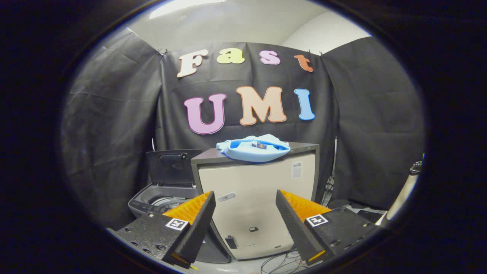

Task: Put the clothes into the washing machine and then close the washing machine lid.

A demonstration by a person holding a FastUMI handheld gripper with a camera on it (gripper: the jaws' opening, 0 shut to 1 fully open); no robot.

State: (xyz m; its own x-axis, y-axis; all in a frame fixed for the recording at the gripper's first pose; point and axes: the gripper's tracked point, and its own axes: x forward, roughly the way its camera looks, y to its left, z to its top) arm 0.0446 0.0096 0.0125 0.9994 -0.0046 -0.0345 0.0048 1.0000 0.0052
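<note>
- The gripper (245, 198) is held in front of a beige cabinet (255, 198), its two fingers spread wide apart with nothing between them but open air; they grip nothing.
- The cabinet serves as the landmark: a box-shaped unit with a dark top and dark side edges, its pale front face turned towards the gripper and seen in the gap between the fingers.
- A light blue garment (253, 147) lies crumpled on the cabinet's dark top, towards the middle, well beyond the fingertips and above them. A small dark tag shows on the cloth.
- The washing machine (163, 199) stands just beside the cabinet, on the side of the left finger, and sits lower than the cabinet's top. It is a grey top-loader.
- Its lid (172, 166) is raised and stands nearly upright behind the opening, close against the cabinet's side; part of the drum's rim shows below it.
- Loose cables (279, 262) lie on the floor at the cabinet's foot, near the right finger.
- A white sticker (296, 170) sits high on the cabinet's front, near its right edge.
</note>
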